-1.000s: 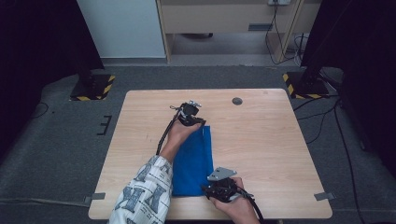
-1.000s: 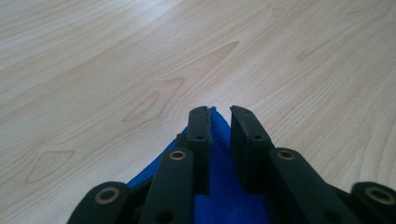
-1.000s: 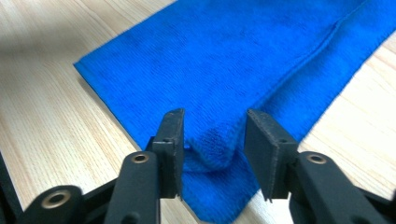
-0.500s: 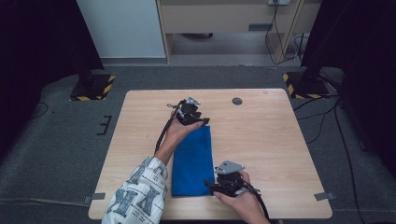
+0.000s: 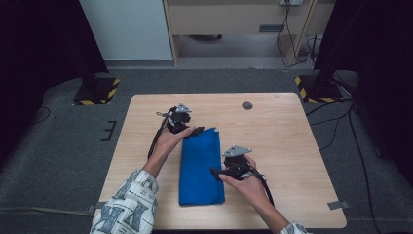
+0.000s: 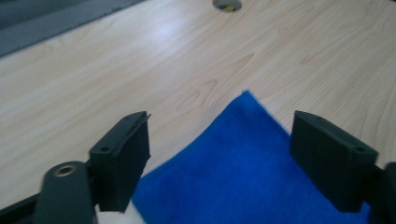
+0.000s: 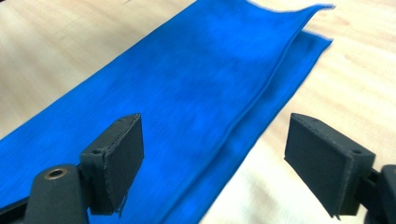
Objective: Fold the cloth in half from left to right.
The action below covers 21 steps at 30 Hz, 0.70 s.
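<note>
A folded blue cloth (image 5: 201, 165) lies flat on the middle of the wooden table (image 5: 287, 146). My left gripper (image 5: 195, 131) hovers at the cloth's far left corner, jaws open; they have just been opening and nothing is between them. In the left gripper view the cloth (image 6: 243, 172) lies below the left gripper (image 6: 219, 154). My right gripper (image 5: 217, 171) sits at the cloth's right edge, open, jaws just opened and off the fabric. The right gripper view shows the cloth's (image 7: 177, 93) two layers under the right gripper (image 7: 212, 163).
A round cable hole (image 5: 247, 105) sits near the table's far edge and appears again as the hole (image 6: 227, 3) in the left gripper view. Grey carpet (image 5: 73, 146) surrounds the table. Stand bases with yellow-black stripes (image 5: 97, 91) flank the far corners.
Both grippers have let go of the cloth and opened. The left one drew back to the left off the far corner. The right one moved from the near edge to the cloth's right side.
</note>
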Motion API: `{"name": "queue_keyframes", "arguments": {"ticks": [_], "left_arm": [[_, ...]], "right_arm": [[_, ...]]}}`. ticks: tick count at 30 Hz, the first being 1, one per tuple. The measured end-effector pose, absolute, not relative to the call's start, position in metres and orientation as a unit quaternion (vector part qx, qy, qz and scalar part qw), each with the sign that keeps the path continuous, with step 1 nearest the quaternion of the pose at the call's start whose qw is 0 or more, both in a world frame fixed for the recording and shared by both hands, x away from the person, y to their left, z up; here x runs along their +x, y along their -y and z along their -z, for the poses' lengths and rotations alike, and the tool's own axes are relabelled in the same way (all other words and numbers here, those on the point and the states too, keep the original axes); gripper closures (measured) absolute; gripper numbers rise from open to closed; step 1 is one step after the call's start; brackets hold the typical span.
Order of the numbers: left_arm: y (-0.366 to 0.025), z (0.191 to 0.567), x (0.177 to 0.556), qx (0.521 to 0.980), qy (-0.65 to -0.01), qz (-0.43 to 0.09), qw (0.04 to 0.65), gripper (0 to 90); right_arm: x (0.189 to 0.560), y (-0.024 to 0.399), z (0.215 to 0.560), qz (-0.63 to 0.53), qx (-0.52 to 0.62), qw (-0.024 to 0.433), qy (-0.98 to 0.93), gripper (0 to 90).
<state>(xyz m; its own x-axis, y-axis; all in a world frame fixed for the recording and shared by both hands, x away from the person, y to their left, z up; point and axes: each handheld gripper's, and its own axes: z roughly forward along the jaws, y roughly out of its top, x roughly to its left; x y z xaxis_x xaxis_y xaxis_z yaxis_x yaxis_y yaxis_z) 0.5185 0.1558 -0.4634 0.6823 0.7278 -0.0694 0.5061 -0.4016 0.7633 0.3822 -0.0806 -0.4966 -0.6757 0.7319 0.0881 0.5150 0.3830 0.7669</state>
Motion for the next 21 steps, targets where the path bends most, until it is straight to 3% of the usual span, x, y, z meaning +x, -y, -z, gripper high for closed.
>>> {"name": "queue_keyframes", "arguments": {"ticks": [4,7,21], "left_arm": [[-0.170,0.473,0.518,0.821,-0.385,-0.138,0.398,17.6],[-0.178,0.476,0.519,0.821,-0.393,-0.132,0.393,18.2],[-0.192,0.491,0.526,0.816,-0.415,-0.140,0.378,34.9]], "right_arm": [[0.408,0.074,0.497,-0.399,0.388,0.135,-0.819,21.1],[0.426,0.068,0.498,-0.384,0.387,0.133,-0.828,27.2],[0.494,0.052,0.496,-0.369,0.419,0.156,-0.815,49.6]]}}
